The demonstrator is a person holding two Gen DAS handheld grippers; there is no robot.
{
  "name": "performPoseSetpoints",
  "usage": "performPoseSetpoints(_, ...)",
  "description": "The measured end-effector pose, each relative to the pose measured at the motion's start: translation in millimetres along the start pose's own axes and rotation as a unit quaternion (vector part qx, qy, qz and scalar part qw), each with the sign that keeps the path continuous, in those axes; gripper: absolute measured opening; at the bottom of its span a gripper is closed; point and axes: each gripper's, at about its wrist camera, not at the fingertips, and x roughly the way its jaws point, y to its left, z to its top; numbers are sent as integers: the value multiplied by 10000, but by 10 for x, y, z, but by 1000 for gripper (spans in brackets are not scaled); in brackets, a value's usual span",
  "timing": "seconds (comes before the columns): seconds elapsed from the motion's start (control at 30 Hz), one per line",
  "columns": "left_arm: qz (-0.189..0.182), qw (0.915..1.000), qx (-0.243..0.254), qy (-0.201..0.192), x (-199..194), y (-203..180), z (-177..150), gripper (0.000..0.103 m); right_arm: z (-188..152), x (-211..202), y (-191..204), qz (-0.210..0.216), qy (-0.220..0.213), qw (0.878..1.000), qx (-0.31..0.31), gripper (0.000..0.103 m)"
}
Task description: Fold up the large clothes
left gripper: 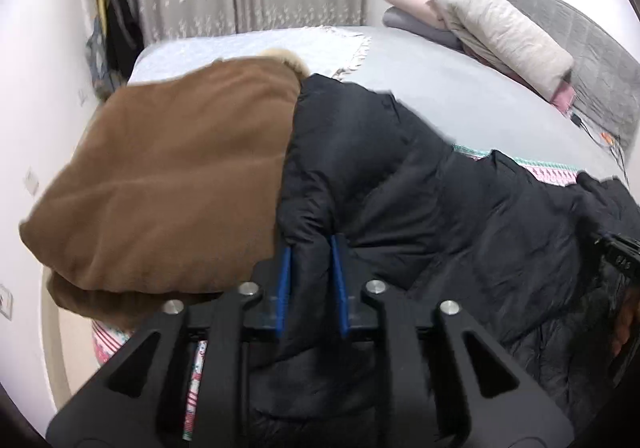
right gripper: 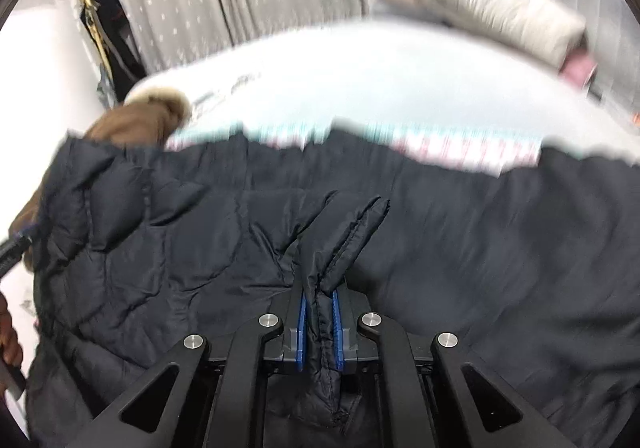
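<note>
1. Left wrist view: the left gripper (left gripper: 310, 248) is clenched on a puffed fold of the black quilted down jacket (left gripper: 420, 200), which lies on the grey-sheeted bed (left gripper: 440, 88) with its long axis running away to the right. Touching the jacket's left edge is a folded brown fleece coat with a fur trim (left gripper: 160, 188); it crowds any fold in that direction. A cream pillow (left gripper: 504, 32) sits well apart at the headboard.
2. Right wrist view: the right gripper (right gripper: 319, 298) pinches a stitched hem of the same jacket (right gripper: 480, 248), which spreads across both sides ahead of the fingers. Open bed beyond looks clear for folding forward.
</note>
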Motion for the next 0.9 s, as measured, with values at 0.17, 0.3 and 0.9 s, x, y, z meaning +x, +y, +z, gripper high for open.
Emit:
performPoseSetpoints(0.17, 67, 9999, -112, -65, 8, 35, 2, 18, -2, 242, -44, -148, 316, 9994, -13, 10)
performPoseSetpoints(0.3, 73, 9998, -204, -21, 15, 38, 2, 19, -137, 577, -48, -182, 756, 9969, 89, 21)
performPoseSetpoints(0.9, -283, 9970, -725, -40, -616, -31, -41, 85, -373, -1357, -2206, -161, -495, 9537, 2962, 57)
